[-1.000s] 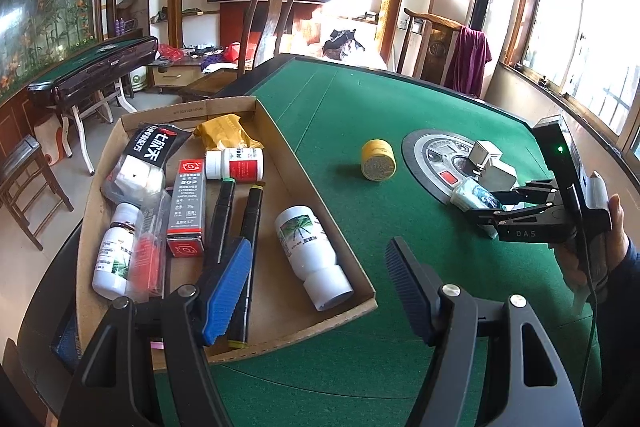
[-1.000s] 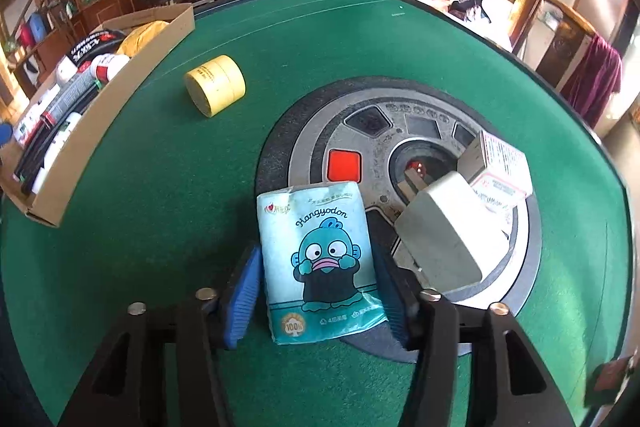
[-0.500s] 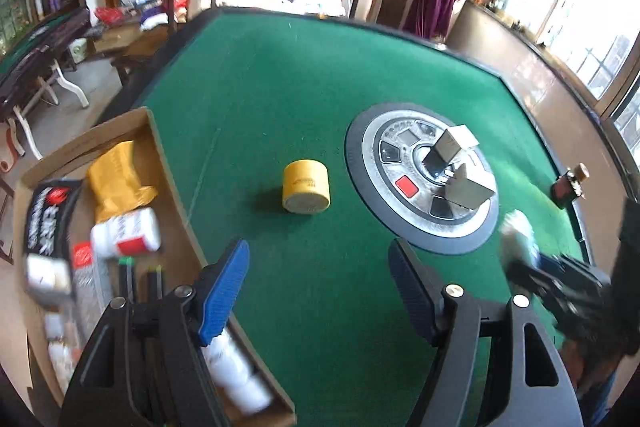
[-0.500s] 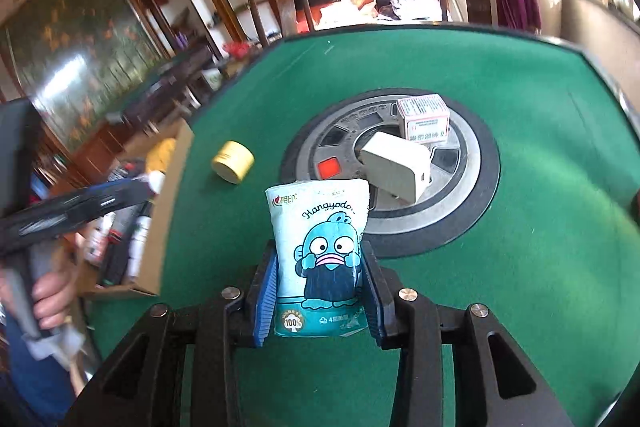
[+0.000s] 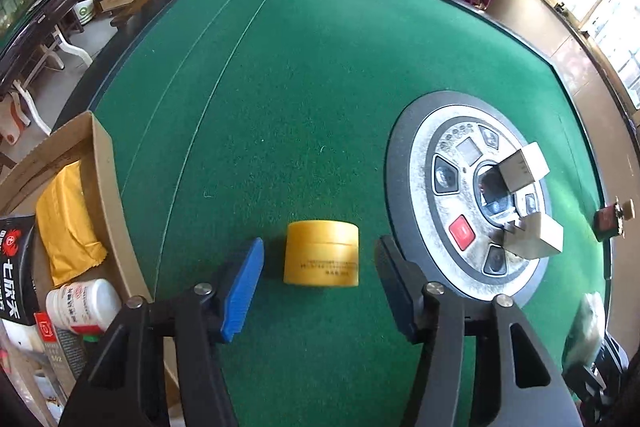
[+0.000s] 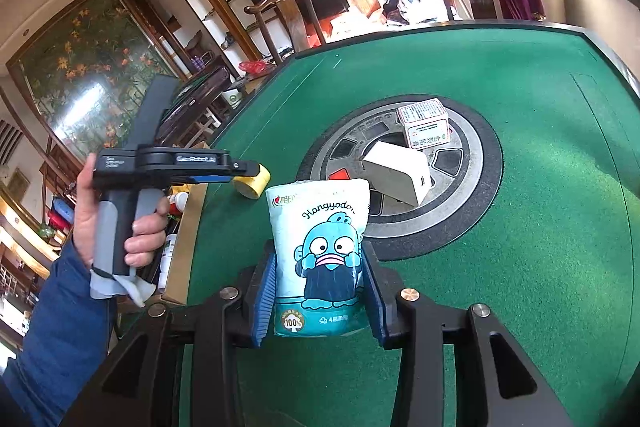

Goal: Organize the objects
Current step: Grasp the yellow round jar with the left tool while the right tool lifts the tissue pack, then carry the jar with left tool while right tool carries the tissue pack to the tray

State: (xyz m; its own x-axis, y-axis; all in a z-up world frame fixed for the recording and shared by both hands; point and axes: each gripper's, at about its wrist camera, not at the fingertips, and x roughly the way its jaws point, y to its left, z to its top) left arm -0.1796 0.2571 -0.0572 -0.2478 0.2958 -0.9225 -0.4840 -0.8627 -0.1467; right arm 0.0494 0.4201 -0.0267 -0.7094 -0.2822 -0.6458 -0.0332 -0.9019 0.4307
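Note:
My left gripper (image 5: pixel 320 287) is open, with a yellow jar (image 5: pixel 321 253) on the green felt between its fingertips, not touched. My right gripper (image 6: pixel 320 291) is shut on a light blue tissue pack (image 6: pixel 320 251) with a cartoon fish and holds it upright above the table. The cardboard box (image 5: pixel 108 187) at the left edge holds a yellow pouch (image 5: pixel 66 227), a white bottle (image 5: pixel 82 303) and other items. In the right wrist view the left gripper (image 6: pixel 248 169) hovers at the yellow jar (image 6: pixel 252 183).
A round grey control panel (image 5: pixel 464 195) sits in the table's middle with a white adapter (image 6: pixel 396 173) and a small carton (image 6: pixel 426 123) on it. A small dark object (image 5: pixel 612 219) lies at the right edge. Chairs stand beyond the table's far edge.
My left gripper has swung from over the box to the yellow jar, which now lies between its open fingers. My right gripper closed on the tissue pack and lifted it off the table.

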